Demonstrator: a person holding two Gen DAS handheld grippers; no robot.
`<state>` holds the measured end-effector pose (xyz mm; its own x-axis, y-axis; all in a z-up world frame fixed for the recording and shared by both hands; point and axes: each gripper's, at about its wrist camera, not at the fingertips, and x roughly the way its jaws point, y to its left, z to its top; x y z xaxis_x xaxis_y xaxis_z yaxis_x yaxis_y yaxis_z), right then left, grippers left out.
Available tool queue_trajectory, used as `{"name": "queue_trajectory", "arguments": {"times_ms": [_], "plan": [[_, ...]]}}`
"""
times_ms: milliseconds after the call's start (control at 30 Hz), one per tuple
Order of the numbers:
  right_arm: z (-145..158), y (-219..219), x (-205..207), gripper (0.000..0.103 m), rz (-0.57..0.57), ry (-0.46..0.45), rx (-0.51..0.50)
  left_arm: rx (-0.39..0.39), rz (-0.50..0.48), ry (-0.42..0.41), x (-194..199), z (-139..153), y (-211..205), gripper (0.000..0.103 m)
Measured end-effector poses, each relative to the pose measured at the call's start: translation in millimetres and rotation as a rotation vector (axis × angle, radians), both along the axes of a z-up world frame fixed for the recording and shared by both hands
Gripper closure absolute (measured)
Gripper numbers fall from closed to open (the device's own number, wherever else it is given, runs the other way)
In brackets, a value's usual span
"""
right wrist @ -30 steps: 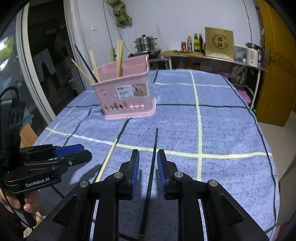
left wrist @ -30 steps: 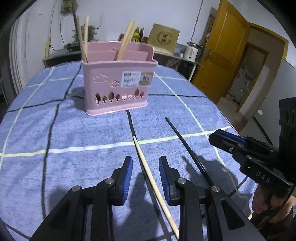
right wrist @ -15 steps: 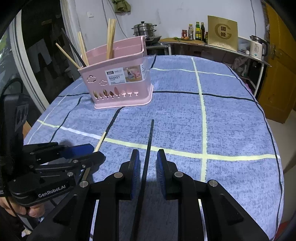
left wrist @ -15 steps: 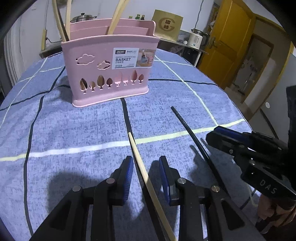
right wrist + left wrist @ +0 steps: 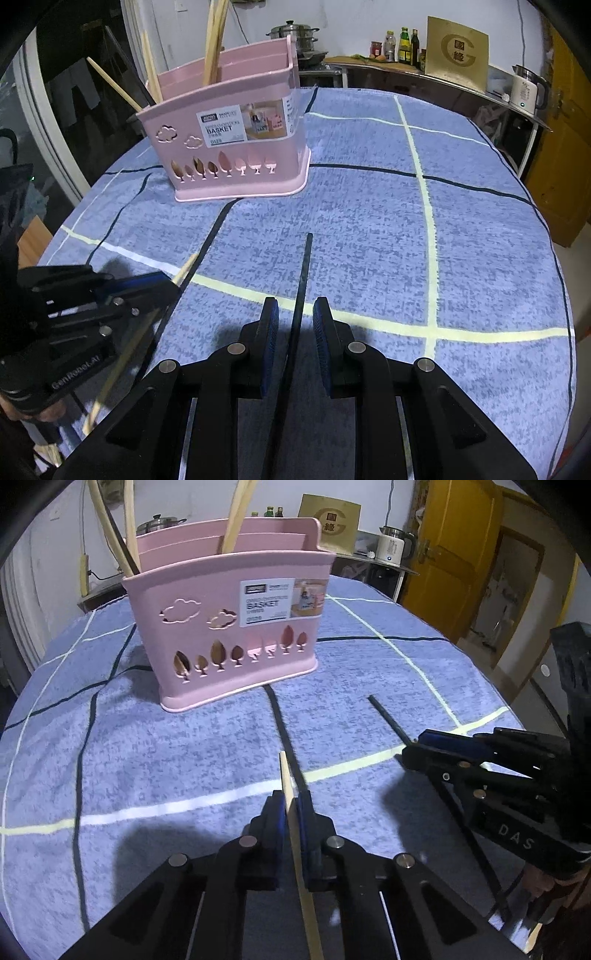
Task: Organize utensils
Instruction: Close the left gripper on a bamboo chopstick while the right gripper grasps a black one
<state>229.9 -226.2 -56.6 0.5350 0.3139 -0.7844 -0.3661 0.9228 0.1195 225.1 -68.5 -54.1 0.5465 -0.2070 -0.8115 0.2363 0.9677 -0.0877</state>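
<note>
Pinching a pale wooden chopstick (image 5: 286, 775) between its blue pads, the left gripper (image 5: 291, 805) is showing its jaws drawn fully together on the stick, whose tip is poking forward past the fingertips while the rest is running back under the gripper body. Its far end is lying over a black stripe of the blue checked tablecloth (image 5: 184, 746). From the right wrist view the same gripper (image 5: 162, 280) is sitting at the lower left with the stick's tip (image 5: 186, 266) jutting out beyond it.

The right gripper (image 5: 295, 321) is straddling a black chopstick (image 5: 304, 266), its jaws standing apart with a clear gap on each side, so the pads are not pressing on the stick. That chopstick is lying flat on the cloth, pointing away toward the far side of the table. In the left wrist view the right gripper (image 5: 417, 749) is coming in from the right edge, with the black chopstick's tip (image 5: 384, 712) showing ahead of it.

A pink utensil basket (image 5: 236, 627) is standing upright on the cloth well beyond both grippers, already holding several pale chopsticks (image 5: 236, 520) leaning out of its compartments. Behind the table a counter is carrying a white kettle (image 5: 526, 92), some bottles (image 5: 404, 44) and a steel pot (image 5: 293, 31)
</note>
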Motion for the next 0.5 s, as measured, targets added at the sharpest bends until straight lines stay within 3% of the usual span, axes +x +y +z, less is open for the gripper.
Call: {"name": "queue_trajectory", "arguments": {"times_ms": [267,500], "plan": [[0.3,9.9,12.4,0.083,0.004,0.011,-0.046,0.044,-0.011,0.002,8.5,0.7,7.0,0.096],[0.4,18.1,15.9,0.083,0.002,0.009,-0.09,0.143,-0.05,-0.018,7.4,-0.3,-6.6,0.095]]}}
